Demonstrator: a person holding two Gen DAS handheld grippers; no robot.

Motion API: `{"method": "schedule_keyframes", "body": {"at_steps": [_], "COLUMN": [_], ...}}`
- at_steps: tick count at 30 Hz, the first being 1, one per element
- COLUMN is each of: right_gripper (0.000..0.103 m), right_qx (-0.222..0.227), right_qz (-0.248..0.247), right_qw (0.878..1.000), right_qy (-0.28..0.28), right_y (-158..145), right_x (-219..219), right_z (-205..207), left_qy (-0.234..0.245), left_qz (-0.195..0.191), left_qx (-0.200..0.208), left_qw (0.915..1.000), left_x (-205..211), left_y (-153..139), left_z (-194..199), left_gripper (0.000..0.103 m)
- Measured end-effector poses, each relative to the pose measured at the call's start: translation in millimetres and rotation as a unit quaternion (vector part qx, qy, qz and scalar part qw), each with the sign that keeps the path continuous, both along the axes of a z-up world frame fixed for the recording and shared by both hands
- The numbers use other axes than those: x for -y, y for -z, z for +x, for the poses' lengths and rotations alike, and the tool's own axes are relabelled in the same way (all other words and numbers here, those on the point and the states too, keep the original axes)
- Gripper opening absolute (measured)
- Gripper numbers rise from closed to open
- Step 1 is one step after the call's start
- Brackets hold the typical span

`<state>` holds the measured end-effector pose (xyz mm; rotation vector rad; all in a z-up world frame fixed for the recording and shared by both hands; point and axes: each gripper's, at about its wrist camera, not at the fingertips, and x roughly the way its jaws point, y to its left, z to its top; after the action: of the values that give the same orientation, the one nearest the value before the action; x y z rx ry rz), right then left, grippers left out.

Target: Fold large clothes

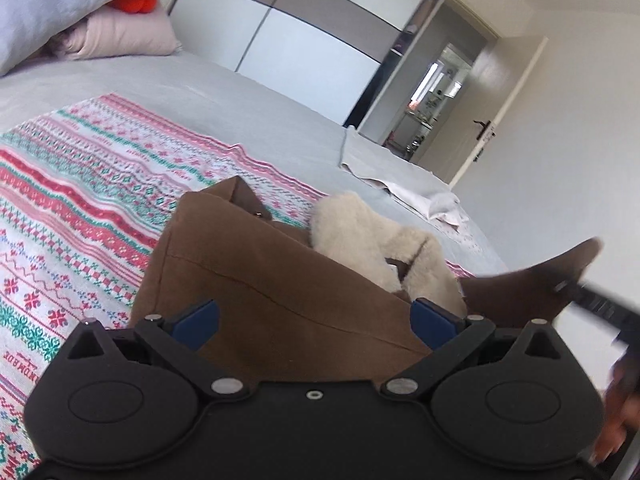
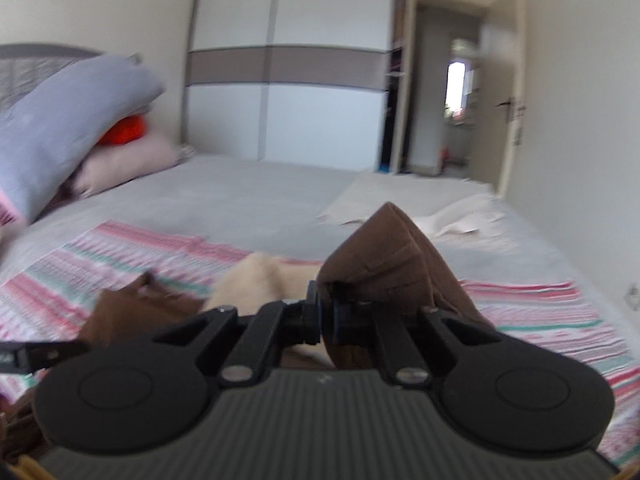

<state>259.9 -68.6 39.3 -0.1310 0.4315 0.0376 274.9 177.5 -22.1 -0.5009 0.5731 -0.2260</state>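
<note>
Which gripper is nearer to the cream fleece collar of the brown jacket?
Left. The left gripper stands open just below the cream fleece collar of the brown jacket. The right gripper is shut on a brown fold, off to the collar's side.

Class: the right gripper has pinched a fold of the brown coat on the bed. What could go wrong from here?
1. The right gripper grips only a small bunch of the brown suede coat; it may slip.
2. The left gripper has open jaws, so the coat could drag across the patterned pink-and-green blanket, rumpling it.
</note>
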Motion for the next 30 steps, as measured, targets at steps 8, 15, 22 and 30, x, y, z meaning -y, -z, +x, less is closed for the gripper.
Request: {"method": "schedule_keyframes", "body": {"at_steps": [8,15,22,30], "right_gripper": [0.041,0.06,0.061,0.061], "right_qx": [-0.207,-0.119,-0.095,-0.144], "right_qz": [0.093,0.183,0.274,0.254], "right_qw": [0.968,0.969,0.956,0.956], "right_qy": [-0.11,-0.115,-0.054,0.021], "right_y": [79,15,17,62], "right_x": [-23,54,138,180], "right_z": [33,2,4,8], "left_qy": [-0.012,0.06,0.189,0.205], "left_qz": [0.013,0.127,0.271,0.342], "left_qx": [-0.018,0.029,0.07,0.07], "left_qw": [0.9997,0.9896,0.9414,0.9145], "left_x": [-1,49,134,182], "left_y": [12,-3,-1,22], "left_z": [5,-8,-9,16], "left_gripper": [0.103,0.103,0.103,0.1]}}
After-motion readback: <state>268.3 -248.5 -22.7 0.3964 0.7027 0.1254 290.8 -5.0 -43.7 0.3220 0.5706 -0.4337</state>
